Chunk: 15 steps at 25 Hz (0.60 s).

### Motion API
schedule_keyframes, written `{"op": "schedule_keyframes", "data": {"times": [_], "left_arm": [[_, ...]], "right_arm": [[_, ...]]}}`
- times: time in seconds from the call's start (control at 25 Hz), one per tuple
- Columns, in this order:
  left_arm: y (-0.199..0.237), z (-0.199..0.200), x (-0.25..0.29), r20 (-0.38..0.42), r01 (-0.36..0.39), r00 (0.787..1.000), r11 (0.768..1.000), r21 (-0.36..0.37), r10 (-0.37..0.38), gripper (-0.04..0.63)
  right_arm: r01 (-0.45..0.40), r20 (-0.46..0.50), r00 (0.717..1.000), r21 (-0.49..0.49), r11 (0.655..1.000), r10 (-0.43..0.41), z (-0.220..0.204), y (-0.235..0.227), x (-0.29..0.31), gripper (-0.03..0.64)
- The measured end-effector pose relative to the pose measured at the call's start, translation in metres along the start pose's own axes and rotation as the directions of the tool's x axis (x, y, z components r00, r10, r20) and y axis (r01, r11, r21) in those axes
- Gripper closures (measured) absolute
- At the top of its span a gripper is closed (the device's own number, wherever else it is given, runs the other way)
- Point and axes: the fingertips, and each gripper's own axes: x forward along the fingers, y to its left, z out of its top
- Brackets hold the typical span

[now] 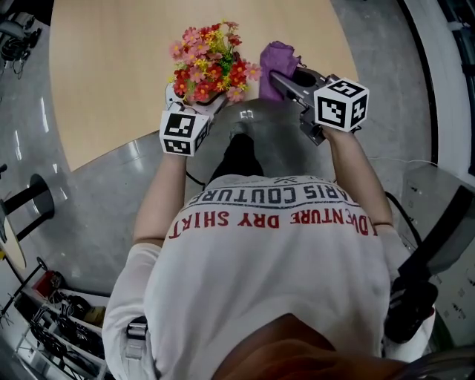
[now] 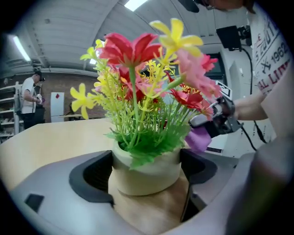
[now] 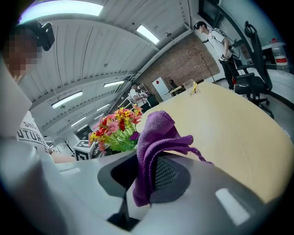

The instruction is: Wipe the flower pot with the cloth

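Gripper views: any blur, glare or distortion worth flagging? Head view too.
Left gripper view: strong fisheye, dark corners; pot and flowers fairly sharp, near foreground soft. Right gripper view: same fisheye, table edge bowed; cloth sharp, ceiling lights blown out. Head view: glare streaks on the floor, otherwise evenly lit.

Above tan table [image 1: 111, 74], flower pot [image 1: 200, 83] in left claw [image 1: 194, 100], purple cloth [image 1: 276, 61] in right claw [image 1: 282, 80].
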Motion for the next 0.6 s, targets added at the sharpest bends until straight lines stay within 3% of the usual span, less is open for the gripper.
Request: {"op": "schedule_keyframes", "data": {"times": [0.08, 0.2, 0.6], "left_arm": [[-0.005, 0.001, -0.005, -0.001, 0.069, 0.998, 0.997, 0.027, -0.069, 0.126], [0.002, 0.003, -0.013, -0.004, 0.113, 0.994, 0.993, 0.043, -0.112, 0.126], [0.019, 0.002, -0.008, 0.012, 0.127, 0.992, 0.991, 0.044, -0.128, 0.126]], "right_arm": [[-0.012, -0.002, 1.0, -0.003, 1.0, 0.012, 0.002, 0.003, 0.003, 0.575], [-0.031, -0.004, 1.0, -0.008, 0.999, 0.031, 0.01, 0.01, 0.018, 0.575], [-0.119, -0.092, 0.989, -0.032, 0.992, 0.115, 0.018, 0.008, 0.078, 0.575]]}}
